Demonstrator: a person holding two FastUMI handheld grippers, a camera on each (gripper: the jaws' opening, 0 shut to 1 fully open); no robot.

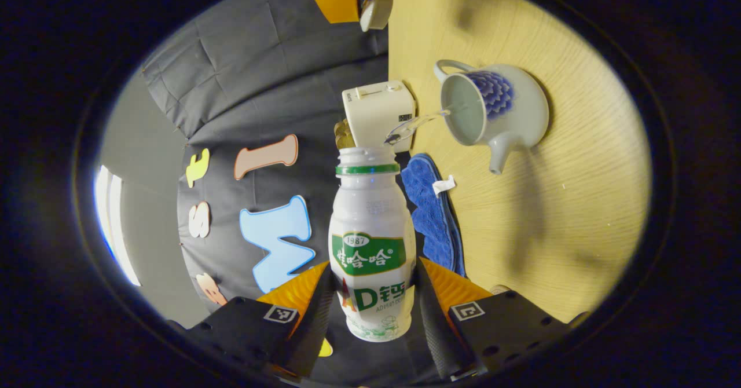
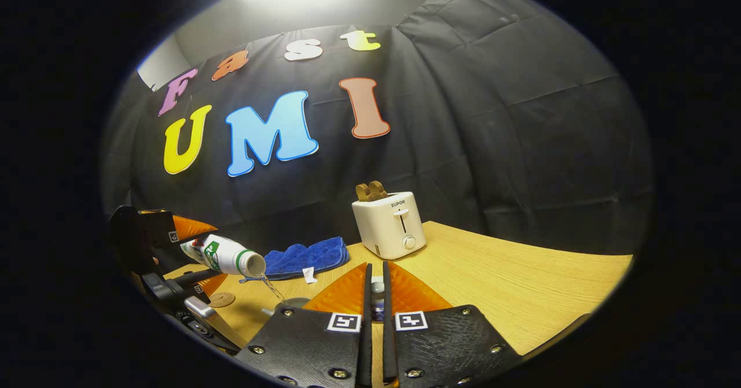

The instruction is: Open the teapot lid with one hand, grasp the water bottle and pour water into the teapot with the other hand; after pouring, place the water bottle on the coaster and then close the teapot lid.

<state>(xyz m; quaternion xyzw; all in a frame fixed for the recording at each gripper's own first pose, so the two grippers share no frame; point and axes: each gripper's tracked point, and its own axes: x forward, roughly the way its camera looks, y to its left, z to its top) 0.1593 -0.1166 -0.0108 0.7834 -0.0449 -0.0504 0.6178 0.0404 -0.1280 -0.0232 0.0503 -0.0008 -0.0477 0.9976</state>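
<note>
The water bottle (image 1: pixel 370 243) is tipping over on its side, and a thin stream of water (image 1: pixel 414 124) is running from its open mouth into the teapot (image 1: pixel 492 113). The teapot is sitting on the wooden table (image 1: pixel 556 214) with its top open and its spout pointing away from the bottle. The left gripper (image 1: pixel 373 304) is squeezing the bottle between its two fingers, low down near the bottom of the bottle. In the right gripper view, the right gripper (image 2: pixel 375 301) has its fingers almost together, and they are pinching a small lid (image 2: pixel 377 298) by its knob, up above the table. A blue cloth (image 2: pixel 307 257) is lying beside the white toaster (image 2: pixel 389 226), which has bread sticking out of it. A round coaster (image 2: pixel 222 300) is resting on the table under the tipped bottle.
</note>
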